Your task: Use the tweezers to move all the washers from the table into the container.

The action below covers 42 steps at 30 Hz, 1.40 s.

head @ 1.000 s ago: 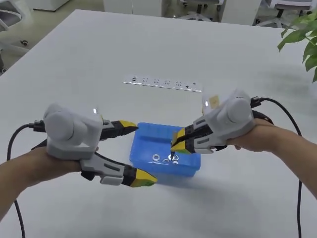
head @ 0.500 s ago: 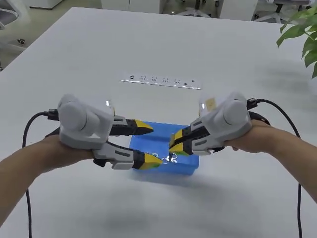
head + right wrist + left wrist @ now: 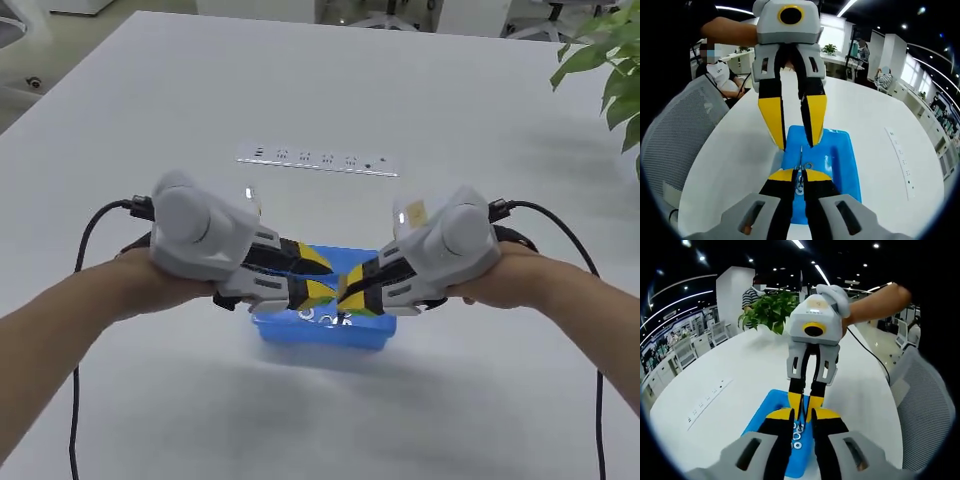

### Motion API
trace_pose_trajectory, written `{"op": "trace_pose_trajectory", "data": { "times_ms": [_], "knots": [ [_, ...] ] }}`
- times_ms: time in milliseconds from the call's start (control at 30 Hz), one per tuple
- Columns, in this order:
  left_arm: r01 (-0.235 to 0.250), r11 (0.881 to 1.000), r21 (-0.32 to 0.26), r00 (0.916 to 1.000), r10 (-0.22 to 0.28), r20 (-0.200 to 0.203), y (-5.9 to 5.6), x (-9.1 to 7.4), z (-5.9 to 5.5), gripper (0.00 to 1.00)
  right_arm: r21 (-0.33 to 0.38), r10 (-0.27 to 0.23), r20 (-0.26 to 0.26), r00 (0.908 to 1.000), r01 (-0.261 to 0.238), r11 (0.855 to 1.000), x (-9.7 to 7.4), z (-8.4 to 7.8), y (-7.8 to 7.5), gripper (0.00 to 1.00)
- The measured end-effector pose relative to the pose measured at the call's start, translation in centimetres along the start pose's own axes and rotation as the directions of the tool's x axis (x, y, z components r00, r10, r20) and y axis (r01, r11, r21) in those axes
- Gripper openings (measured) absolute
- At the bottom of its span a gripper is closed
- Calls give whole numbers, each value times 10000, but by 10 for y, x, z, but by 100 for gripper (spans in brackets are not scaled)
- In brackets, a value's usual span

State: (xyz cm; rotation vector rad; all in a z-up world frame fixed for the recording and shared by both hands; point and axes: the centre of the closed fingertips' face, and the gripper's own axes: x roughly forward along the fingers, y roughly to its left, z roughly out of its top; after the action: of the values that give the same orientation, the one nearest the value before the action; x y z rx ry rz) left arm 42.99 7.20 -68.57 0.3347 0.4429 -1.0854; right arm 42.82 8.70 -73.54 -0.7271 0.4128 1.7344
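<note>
Left gripper [image 3: 804, 414] is closing in on my right gripper [image 3: 800, 175], fingers slightly parted, empty; right fingers are pinching thin metal tweezers [image 3: 801, 157] over ring washers [image 3: 327, 317] in blue plastic container [image 3: 320, 336].

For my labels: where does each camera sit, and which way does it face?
Head view: on the person's head, looking down at the blue container; both forearms and grippers show.
Left gripper view: on the left gripper, looking along its fingers at the right gripper.
Right gripper view: on the right gripper, facing the left gripper; its fingers pinch tweezers.
Shared: container, power strip.
</note>
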Motion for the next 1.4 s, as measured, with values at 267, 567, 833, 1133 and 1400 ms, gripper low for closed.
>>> {"op": "trace_pose_trajectory", "data": {
  "times_ms": [267, 567, 833, 1133, 1400],
  "knots": [
    [139, 9998, 150, 9998, -137, -131, 4, 7, -2, 13, -107, 35, -15, 10000, -35, 9999, 0, 0, 1, 7],
    [256, 9995, 170, 9994, -252, -226, 4, 11, -4, 7, -139, -5, 14, 10000, 5, 9999, 0, 1, 0, 8],
    [279, 9990, 343, 9994, -271, -235, 3, 11, -4, 6, -110, -38, 38, 10000, 39, 9999, -1, 0, 0, 8],
    [227, 9981, 574, 9995, -213, -253, 1, 9, -1, 5, -132, -64, -13, 10000, 63, 9999, -2, 1, 1, 11],
    [159, 9984, 541, 9997, -148, -194, 4, 6, 1, 5, -83, -199, 2, 9998, 199, 9998, -6, 3, 0, 15]
  ]
}}
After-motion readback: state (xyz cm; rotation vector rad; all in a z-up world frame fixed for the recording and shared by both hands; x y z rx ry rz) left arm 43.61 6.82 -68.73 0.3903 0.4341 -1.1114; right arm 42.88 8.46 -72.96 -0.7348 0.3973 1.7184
